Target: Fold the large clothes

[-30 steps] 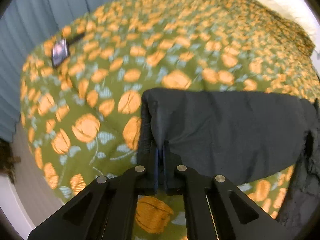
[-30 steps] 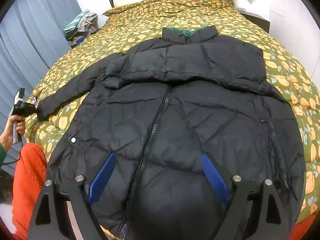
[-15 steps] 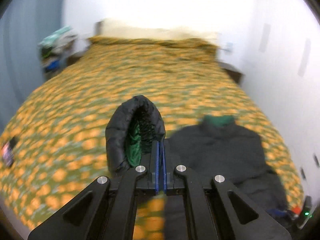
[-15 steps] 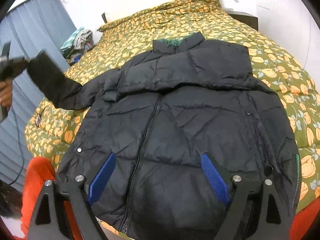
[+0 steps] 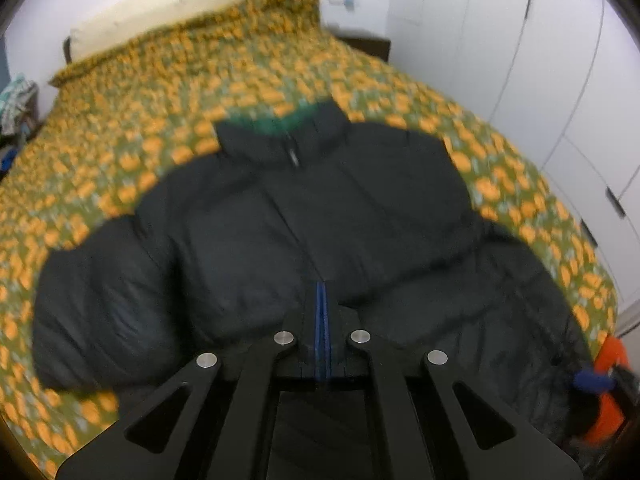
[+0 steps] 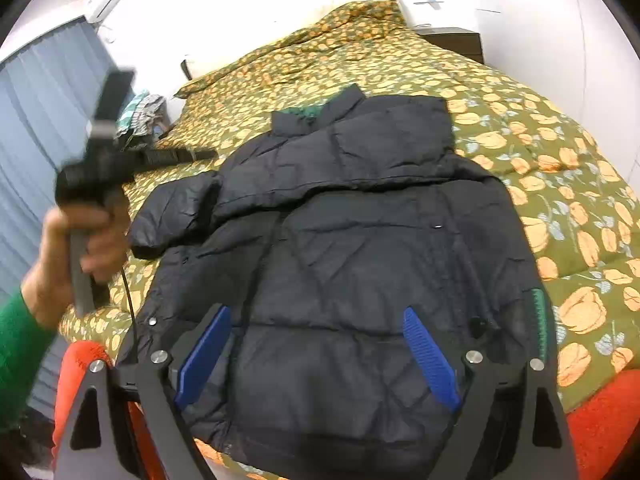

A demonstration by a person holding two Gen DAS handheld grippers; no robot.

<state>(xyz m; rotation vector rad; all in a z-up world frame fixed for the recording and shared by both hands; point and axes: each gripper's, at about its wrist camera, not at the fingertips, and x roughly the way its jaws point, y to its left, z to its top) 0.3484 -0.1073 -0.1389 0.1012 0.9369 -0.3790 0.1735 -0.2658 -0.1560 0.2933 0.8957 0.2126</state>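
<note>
Left wrist view, somewhat blurred: the left gripper [image 5: 322, 312] has its blue-lined fingers pressed together with no cloth visible between them; whether a thin fold is pinched there cannot be told. Below and ahead of it the black puffer jacket [image 5: 320, 216] lies spread front-up on the flowered bedspread [image 5: 168, 92], zip closed, green-lined collar [image 5: 280, 124] toward the cream pillow [image 5: 192, 4]. White wardrobe doors [image 5: 540, 60] stand to the right. Right wrist view: the right gripper [image 6: 318, 356] hangs over the jacket's hem with its blue pads [image 6: 430, 354] wide apart, nothing between them. One sleeve [image 6: 180, 208] lies bent near the jacket's shoulder. The left hand [image 6: 86, 240], green-cuffed, holds its tool raised above the bed's edge, clear of the jacket, beside blue curtains [image 6: 44, 112]
</note>
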